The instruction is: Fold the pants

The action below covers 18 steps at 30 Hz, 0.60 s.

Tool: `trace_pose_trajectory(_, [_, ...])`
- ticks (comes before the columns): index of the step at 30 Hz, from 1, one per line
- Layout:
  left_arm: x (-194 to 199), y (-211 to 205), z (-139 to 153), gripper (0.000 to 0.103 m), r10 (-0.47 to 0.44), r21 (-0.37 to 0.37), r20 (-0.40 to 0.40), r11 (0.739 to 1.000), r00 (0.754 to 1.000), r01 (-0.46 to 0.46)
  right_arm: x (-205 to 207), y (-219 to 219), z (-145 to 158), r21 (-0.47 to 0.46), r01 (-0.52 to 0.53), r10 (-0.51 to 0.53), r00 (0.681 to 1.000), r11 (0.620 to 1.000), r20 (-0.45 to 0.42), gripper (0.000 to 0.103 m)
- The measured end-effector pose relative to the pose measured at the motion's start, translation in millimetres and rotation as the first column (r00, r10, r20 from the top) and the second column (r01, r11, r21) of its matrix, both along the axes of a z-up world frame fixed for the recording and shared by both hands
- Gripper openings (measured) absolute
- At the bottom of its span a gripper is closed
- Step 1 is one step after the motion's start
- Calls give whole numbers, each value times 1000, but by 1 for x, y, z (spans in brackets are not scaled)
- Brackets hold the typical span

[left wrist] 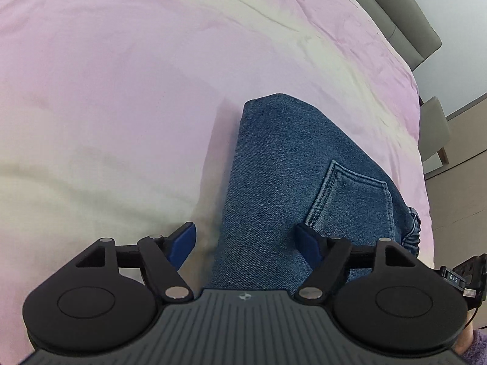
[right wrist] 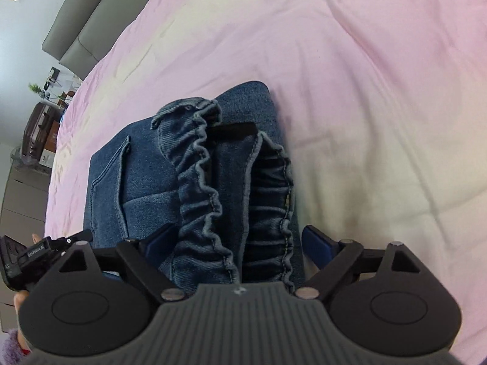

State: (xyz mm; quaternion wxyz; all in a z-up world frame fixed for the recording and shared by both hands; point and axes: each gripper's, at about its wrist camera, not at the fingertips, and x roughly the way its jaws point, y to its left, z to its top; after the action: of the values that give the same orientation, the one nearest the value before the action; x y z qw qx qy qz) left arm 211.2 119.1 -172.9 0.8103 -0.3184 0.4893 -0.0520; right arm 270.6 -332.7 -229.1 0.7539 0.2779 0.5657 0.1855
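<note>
Folded pants (left wrist: pixel 283 182) lie on the bed (left wrist: pixel 121 91), elastic waistband (right wrist: pixel 210 188) uppermost. My left gripper (left wrist: pixel 246 243) and right gripper (right wrist: pixel 240 243) hover over the pants, fingers spread wide, holding nothing. Folding appears nearly complete.

bedroom; pink bedsheet (left wrist: pixel 121 76); padded headboard (left wrist: pixel 404 15)

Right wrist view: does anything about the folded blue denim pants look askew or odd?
Slightly. The folded blue denim pants lie compact on the pink bedsheet, but the gathered elastic waistband gapes open on top, showing the dark inner lining. No damage shows.
</note>
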Motion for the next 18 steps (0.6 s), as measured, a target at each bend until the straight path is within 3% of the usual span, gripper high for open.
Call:
trace_pose_trajectory(3, [1, 9, -11, 89, 14, -78, -28, 997, 1000, -16, 6, 1, -11, 40, 10, -9, 1000, 999, -27, 89])
trace_pose_trajectory(6, [5, 11, -16, 85, -5, -88, -25, 996, 1000, 3, 12, 7, -14, 35, -3, 4, 999, 999, -33, 89])
trace_pose_trajectory(9, [7, 13, -18, 71, -13, -106, -21, 994, 1000, 10, 20, 13, -17, 21, -14, 15, 999, 1000, -34, 88])
trace_pose_trajectory(10, [7, 13, -19, 57, -16, -117, -21, 993, 1000, 13, 24, 18, -17, 11, -22, 22, 999, 1000, -32, 87])
trace_pose_trajectory(11, [6, 14, -19, 52, -14, -137, -23, 991, 1000, 11, 25, 21, -16, 2, -25, 25, 999, 1000, -31, 85])
trace_pose_trajectory(18, [-5, 5, 2, 32, -2, -70, 18, 998, 1000, 3, 15, 38, 9, -54, -40, 40, 999, 998, 4, 67])
